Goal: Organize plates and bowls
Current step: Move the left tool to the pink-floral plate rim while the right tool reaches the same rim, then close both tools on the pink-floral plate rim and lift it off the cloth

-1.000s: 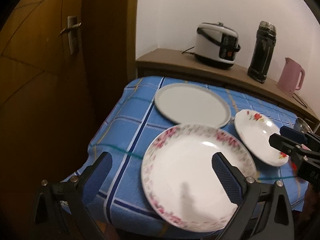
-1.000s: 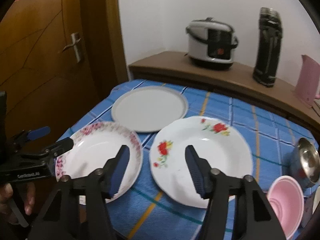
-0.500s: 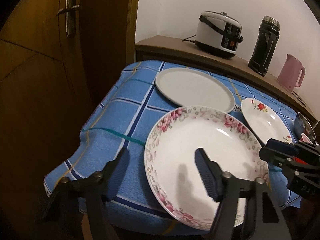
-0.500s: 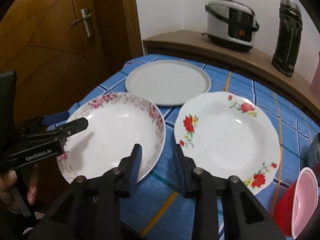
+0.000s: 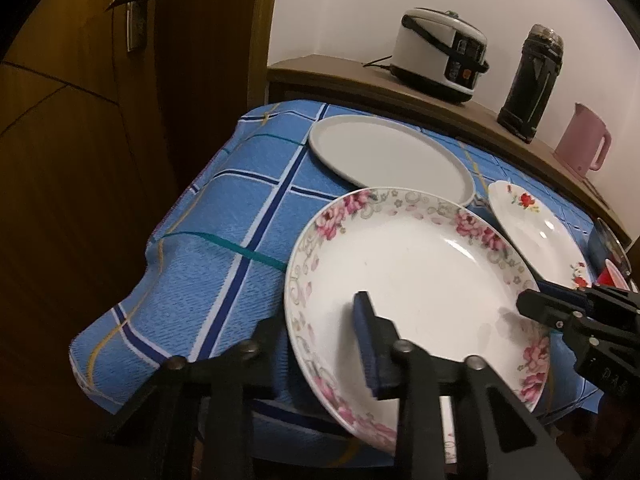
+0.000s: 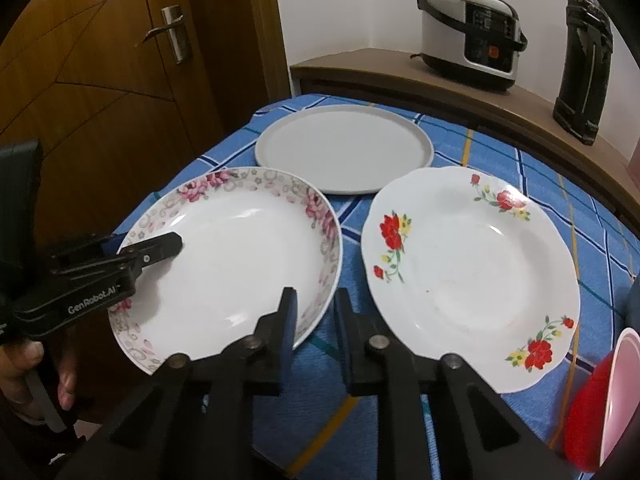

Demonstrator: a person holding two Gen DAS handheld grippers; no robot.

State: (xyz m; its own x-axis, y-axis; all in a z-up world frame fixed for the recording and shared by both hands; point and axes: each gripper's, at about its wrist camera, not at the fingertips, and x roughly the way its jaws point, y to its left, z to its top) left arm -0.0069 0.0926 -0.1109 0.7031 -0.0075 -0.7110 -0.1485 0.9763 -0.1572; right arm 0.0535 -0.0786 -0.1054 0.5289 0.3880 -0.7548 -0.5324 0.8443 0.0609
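Observation:
A pink-flowered plate (image 5: pixel 412 272) (image 6: pixel 240 256) sits at the near left of the blue checked table. My left gripper (image 5: pixel 320 320) (image 6: pixel 140 250) straddles its left rim, one finger over the inside and one outside, closed on the rim. My right gripper (image 6: pixel 314 304) (image 5: pixel 532 296) straddles its right rim, jaws narrow around the edge. A red-flowered plate (image 6: pixel 472 264) (image 5: pixel 532 228) lies to the right. A plain grey plate (image 6: pixel 344 148) (image 5: pixel 388 156) lies behind both.
A red and pink bowl (image 6: pixel 600 396) and a steel bowl (image 5: pixel 612 248) sit at the right edge. A wooden shelf behind holds a rice cooker (image 6: pixel 468 28), a black flask (image 6: pixel 584 60) and a pink kettle (image 5: pixel 584 140). A wooden door (image 6: pixel 100 80) stands left.
Both grippers moved in on the pink-flowered plate and closed, the left from wide open onto the left rim, the right onto the right rim.

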